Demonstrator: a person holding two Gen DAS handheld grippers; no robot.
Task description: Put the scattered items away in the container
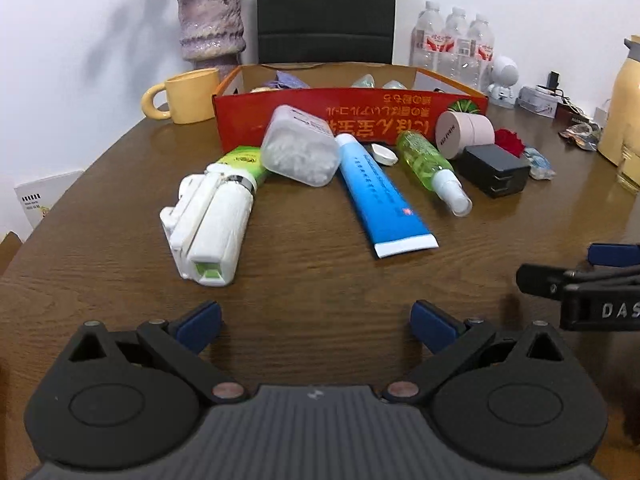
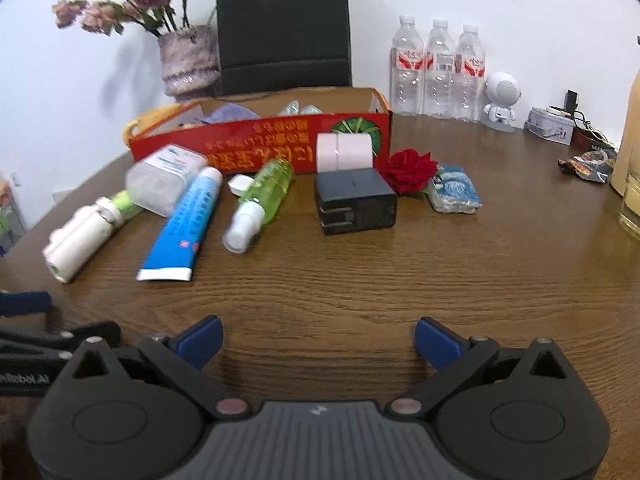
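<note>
both grippers hover low over the tabletop (image 1: 320, 280), near its front edge, jaws spread wide and holding nothing: the left gripper (image 1: 316, 326) at the bottom of its own view, the right gripper (image 2: 318, 340) at the bottom of its own. the right one also pokes in at the right edge of the left view.

the scattered items lie in a row across the middle of both frames, just in front of the red box (image 1: 352, 114). from the left of the frame: a white tube squeezer (image 1: 210, 224) clamped on a green tube, a clear tub (image 1: 300, 146) leaning on that tube, a blue tube (image 1: 382, 196), a small white cap (image 1: 383, 154), a green spray bottle (image 1: 430, 168), a black charger (image 2: 354, 202), a pink jar (image 2: 344, 152) on its side touching the box, a red rose (image 2: 410, 170) and a blue packet (image 2: 456, 190).

the box, upper centre of the frame, already holds a few things.
</note>
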